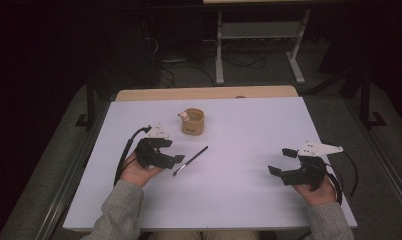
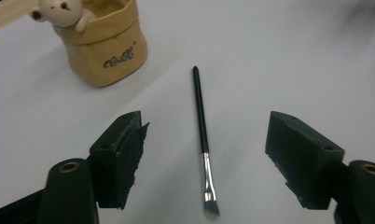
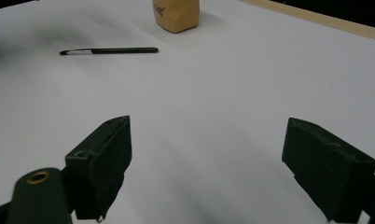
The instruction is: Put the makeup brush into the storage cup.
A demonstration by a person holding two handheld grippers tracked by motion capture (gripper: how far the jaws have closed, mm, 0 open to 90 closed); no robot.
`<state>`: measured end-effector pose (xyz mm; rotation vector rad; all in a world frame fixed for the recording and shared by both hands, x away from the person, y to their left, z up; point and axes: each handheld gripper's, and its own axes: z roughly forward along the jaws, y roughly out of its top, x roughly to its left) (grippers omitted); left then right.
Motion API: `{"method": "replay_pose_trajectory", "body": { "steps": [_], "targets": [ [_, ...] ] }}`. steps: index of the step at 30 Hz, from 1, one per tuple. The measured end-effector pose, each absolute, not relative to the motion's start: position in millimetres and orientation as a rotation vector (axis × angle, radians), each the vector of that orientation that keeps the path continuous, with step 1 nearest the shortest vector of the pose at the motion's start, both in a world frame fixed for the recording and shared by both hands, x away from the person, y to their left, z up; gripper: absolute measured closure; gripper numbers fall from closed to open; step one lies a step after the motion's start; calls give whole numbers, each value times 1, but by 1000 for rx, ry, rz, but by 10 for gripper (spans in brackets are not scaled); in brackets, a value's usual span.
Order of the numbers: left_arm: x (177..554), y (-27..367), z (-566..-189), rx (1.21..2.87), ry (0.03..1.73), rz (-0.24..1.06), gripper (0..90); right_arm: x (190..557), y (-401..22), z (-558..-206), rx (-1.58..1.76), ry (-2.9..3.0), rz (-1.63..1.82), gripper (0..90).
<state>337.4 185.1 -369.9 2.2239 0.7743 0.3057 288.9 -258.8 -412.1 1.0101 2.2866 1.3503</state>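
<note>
White covers the counter [image 1: 249,200] from edge to edge, with a strip of bare wood along its far side; on the left, near the front, a hand in a grey sleeve holds the left tool [image 1: 175,151], which hangs just above the surface and points toward the middle; its jaws stand wide apart and grip nothing, and in the left gripper view [image 2: 205,156] the two black pads sit well clear on either side of the brush, touching neither it nor each other.

Just right of that tool lies the makeup brush [image 1: 190,160], flat on the counter, slanting from its bristle end near the left tool up and away to the right; its handle is thin and black, with a short silver ferrule and a small angled tip; in the left gripper view [image 2: 202,135] the bristle end points toward the camera and the handle end toward the pot.

Beyond the brush, farther back and a little left of centre, stands a tan soft-sided pot [image 1: 192,121], upright, with dark lettering on its wall and a small pale bear figure [image 2: 59,11] peeking over its rim; pot and brush lie near each other but apart.

On the right, the other hand holds the right tool [image 1: 281,161] low over bare counter, well apart from brush and pot; its jaws are spread wide too, with nothing between them.
</note>
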Motion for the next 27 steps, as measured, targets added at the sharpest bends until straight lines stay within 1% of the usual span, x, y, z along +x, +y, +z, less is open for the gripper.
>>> {"method": "replay_pose_trajectory", "body": {
  "steps": [1, 4, 8, 11, 15, 17, 18, 23, 26, 27],
  "targets": [
    [339, 180, -367, 2249, 752, 315, 290, 289, -259, -412, 1008, 2287, 1350, 148],
    [343, 176, -366, 2261, 755, 306, 293, 290, -259, -413, 1016, 2295, 1350, 148],
    [350, 167, -364, 2279, 756, 306, 321, 289, -260, -413, 1005, 2294, 1352, 149],
    [355, 159, -368, 2322, 751, 305, 332, 290, -260, -413, 1006, 2294, 1356, 149],
    [362, 155, -372, 2337, 773, 286, 347, 290, -260, -413, 1010, 2302, 1352, 151],
    [363, 151, -375, 2340, 785, 278, 359, 288, -260, -412, 995, 2295, 1359, 182],
    [364, 149, -376, 2343, 785, 273, 377, 288, -261, -412, 993, 2285, 1362, 181],
    [369, 141, -380, 2379, 801, 264, 406, 289, -262, -412, 1004, 2287, 1367, 176],
    [372, 138, -384, 2396, 811, 251, 466, 288, -262, -412, 1002, 2281, 1361, 174],
    [372, 136, -386, 2409, 810, 259, 466, 288, -262, -411, 996, 2276, 1361, 173]
  ]
}}
